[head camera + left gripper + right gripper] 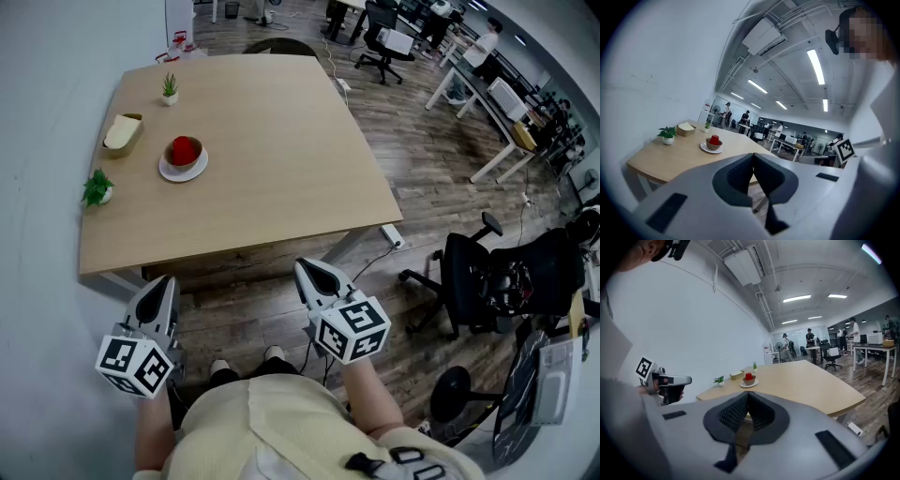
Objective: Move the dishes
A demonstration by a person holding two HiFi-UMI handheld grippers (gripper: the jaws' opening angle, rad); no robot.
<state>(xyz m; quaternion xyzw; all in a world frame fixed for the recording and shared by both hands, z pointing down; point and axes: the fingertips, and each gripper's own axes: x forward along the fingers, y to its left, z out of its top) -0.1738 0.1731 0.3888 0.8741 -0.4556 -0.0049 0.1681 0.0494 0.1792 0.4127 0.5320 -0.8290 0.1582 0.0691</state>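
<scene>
On the wooden table a white saucer carries a brown bowl with a red cup in it, on the left side. The same stack shows as a small red cup in the left gripper view and as a red cup far off in the right gripper view. My left gripper is shut and empty, held off the table's near edge at the left. My right gripper is shut and empty too, just short of the near edge, further right.
A tan box and two small potted plants stand along the table's left side by the wall. Black office chairs stand on the wood floor at the right. People and desks are far off in the room.
</scene>
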